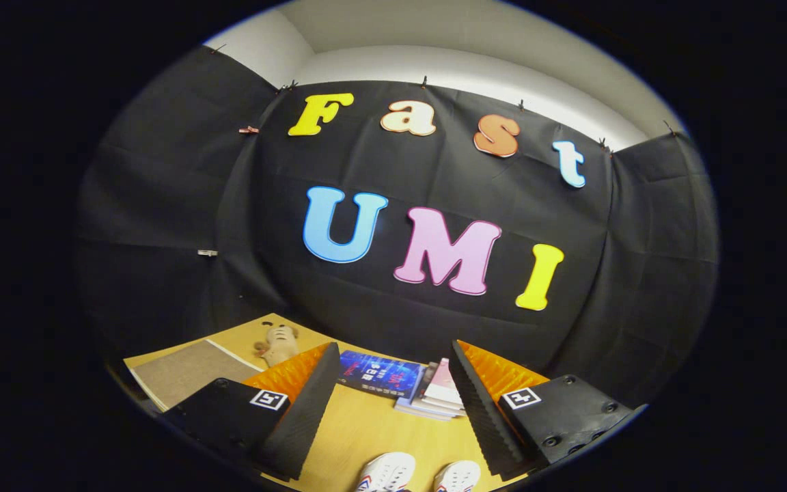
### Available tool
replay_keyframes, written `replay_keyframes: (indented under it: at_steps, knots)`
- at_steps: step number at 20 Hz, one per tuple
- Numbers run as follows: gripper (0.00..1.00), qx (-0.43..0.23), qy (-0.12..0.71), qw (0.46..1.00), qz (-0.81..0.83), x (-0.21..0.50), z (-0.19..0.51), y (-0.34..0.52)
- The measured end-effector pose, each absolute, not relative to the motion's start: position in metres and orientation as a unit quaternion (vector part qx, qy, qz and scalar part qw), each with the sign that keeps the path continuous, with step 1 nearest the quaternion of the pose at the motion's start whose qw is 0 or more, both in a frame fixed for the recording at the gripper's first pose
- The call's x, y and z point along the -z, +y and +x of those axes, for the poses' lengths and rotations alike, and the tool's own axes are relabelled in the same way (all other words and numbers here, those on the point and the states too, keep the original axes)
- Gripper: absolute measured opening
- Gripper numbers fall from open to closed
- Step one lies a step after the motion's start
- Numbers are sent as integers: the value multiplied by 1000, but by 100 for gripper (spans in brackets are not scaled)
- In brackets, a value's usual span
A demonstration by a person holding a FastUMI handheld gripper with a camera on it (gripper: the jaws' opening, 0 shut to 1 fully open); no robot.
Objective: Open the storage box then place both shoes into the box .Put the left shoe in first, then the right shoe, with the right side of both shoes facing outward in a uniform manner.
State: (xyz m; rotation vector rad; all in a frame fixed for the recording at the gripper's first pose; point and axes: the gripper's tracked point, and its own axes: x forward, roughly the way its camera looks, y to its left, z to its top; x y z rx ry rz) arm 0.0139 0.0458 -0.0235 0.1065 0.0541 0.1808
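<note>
The gripper (393, 403) is held above a wooden table (366, 430) with its two fingers spread wide apart and nothing between them but bare tabletop. Each finger carries a ridged pad on its inner face and a small square marker on its base. The left finger (305, 410) and the right finger (482, 410) touch no object. The two white shoes lie close below the fingers, near the table's front edge, side by side and just apart; only their toe ends can be seen. The left-hand shoe (387, 473) shows coloured stripes on its side, and the right-hand shoe (457, 475) sits just beside it, nearer the right finger. Which is the left shoe and which the right cannot be told. Beyond the fingertips, toward the black cloth wall (434, 321), a blue book (380, 372) lies flat, and a small stack of books (438, 396) rests just beside it. Farther left, past the left finger, a small plush toy (279, 344) stands near the wall, with a grey mat (188, 372) lying flat beside it.
</note>
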Motion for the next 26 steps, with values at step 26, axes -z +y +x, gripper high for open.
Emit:
replay_keyframes:
  at_steps: [26]
  knots:
    - [98,-563,395,510,517,185,-51,246]
